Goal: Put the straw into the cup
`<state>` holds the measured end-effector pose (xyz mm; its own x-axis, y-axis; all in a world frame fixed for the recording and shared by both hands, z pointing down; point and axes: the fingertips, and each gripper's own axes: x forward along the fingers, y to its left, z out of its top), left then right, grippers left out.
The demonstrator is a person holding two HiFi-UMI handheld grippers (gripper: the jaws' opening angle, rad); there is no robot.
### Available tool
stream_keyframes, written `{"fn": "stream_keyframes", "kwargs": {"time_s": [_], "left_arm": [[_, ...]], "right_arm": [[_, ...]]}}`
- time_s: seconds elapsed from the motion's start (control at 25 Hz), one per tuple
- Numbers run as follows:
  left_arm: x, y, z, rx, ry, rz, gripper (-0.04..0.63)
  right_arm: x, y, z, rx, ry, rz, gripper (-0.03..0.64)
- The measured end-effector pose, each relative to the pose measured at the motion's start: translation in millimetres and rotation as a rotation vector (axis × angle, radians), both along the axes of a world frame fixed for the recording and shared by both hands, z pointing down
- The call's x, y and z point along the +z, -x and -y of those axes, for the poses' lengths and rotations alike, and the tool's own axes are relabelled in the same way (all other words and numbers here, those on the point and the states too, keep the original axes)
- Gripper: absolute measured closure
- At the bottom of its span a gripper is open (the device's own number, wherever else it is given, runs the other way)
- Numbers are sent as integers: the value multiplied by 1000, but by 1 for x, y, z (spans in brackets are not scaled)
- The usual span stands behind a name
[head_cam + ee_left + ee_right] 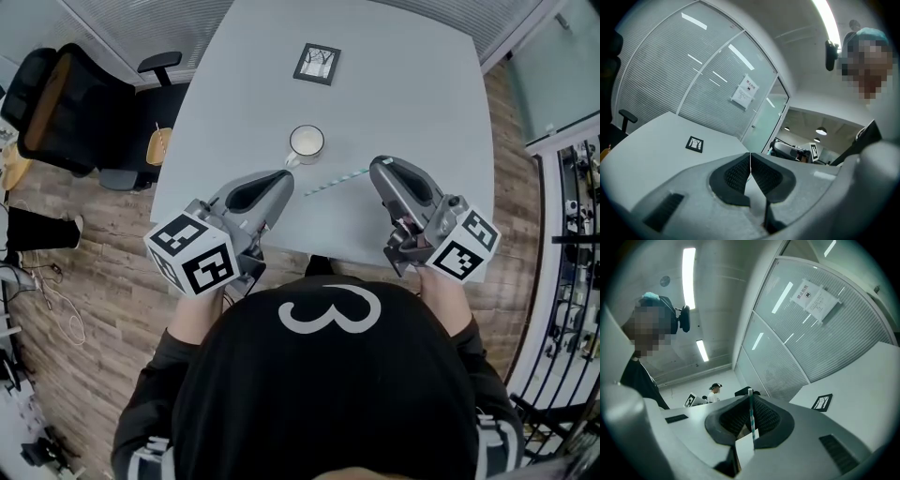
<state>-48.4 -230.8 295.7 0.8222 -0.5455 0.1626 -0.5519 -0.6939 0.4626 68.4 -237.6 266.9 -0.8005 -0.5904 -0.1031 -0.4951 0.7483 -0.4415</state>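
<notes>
Left gripper [284,175] has a smooth grey shell, and its ribbed black pads are pressed together on nothing. A round white cup [307,142] with a small handle stands on the matte pale surface [403,84] between the grippers. A thin teal-and-white striped straw [336,182] is pinched in the right gripper [375,166], its free end near the cup.

You've got one clear mark: a big white figure [329,310] on your black cap [328,403], reading as a 3 lying on its side. The paper notice [744,92] on the glass wall [670,79] carries print too small to read.
</notes>
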Motion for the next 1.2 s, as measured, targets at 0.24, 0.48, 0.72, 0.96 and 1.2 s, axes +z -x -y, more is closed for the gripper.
{"fn": "stream_keyframes", "kwargs": {"time_s": [0.24,0.48,0.72,0.96,1.2], "left_arm": [[10,6,16,-21,25,-6,577],[25,15,41,-39,58,-16,577],[37,19,56,-43,79,-16,577],[39,19,54,-45,87,-18,577],[46,19,59,-44,105,-20,577]], "right_arm": [[3,4,19,-5,-6,-2,586],[9,10,50,-5,-7,-17,586],[13,18,71,-9,-28,-47,586],[13,19,71,-6,-34,-63,586],[18,17,83,9,-23,-67,586]]}}
